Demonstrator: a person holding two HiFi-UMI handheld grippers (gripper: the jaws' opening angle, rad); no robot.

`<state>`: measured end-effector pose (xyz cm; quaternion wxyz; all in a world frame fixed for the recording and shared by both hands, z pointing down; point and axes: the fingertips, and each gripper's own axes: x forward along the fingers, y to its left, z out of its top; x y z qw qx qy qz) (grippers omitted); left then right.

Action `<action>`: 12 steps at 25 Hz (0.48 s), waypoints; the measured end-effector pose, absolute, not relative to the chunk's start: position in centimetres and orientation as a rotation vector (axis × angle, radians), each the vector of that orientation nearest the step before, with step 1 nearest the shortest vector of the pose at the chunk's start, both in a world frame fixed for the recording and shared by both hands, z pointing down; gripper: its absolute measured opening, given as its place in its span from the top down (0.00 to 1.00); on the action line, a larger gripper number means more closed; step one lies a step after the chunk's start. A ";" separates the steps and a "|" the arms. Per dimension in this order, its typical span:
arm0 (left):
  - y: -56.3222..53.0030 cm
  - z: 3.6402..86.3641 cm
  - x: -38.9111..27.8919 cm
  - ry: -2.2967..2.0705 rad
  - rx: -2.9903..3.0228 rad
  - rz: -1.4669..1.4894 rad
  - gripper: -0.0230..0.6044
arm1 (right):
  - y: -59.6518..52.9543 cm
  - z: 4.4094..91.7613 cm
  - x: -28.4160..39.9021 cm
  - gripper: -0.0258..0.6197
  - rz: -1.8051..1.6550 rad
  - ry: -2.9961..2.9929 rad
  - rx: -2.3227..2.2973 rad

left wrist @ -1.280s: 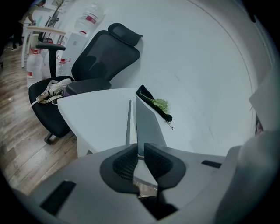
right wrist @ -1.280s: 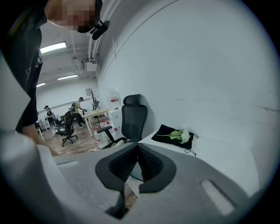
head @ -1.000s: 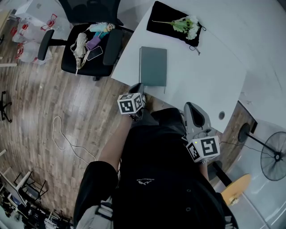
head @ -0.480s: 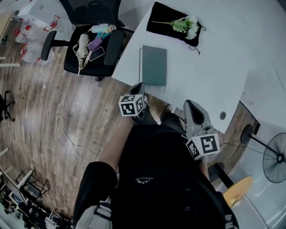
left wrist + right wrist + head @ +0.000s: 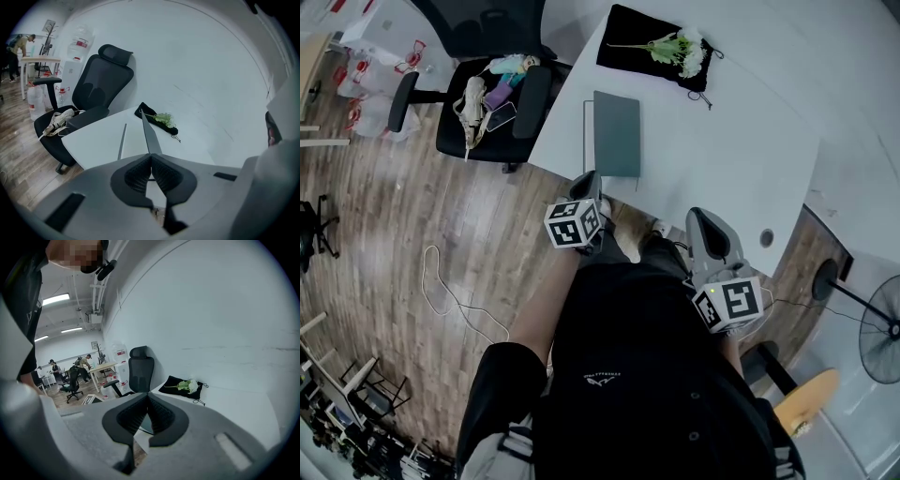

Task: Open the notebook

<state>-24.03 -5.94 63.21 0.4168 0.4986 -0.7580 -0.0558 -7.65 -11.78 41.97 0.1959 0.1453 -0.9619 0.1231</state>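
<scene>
Nearest, at lower right of the head view, the right gripper (image 5: 698, 217) had its jaws pressed together on nothing. Left of centre, the left gripper's (image 5: 587, 181) jaws pinched the near edge of the grey-green notebook's (image 5: 617, 134) cover, which was tilted up off a white page at the counter's (image 5: 712, 159) near left edge. Farther off, at top centre, a black pouch (image 5: 630, 37) lay flat with white flowers (image 5: 680, 49) on it. At upper left, an office chair's (image 5: 478, 136) seat held a beige bag (image 5: 471, 101) and a phone (image 5: 499, 116).
</scene>
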 end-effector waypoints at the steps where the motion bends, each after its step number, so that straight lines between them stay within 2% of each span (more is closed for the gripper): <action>1: -6.1 62.9 -23.8 -1.907 1.254 -0.143 0.95 | -11.9 41.9 -7.4 0.95 0.348 -2.697 0.405; 12: -7.5 60.7 -22.3 -1.959 1.280 -0.128 0.95 | -13.6 42.1 -4.8 0.95 0.378 -2.709 0.391</action>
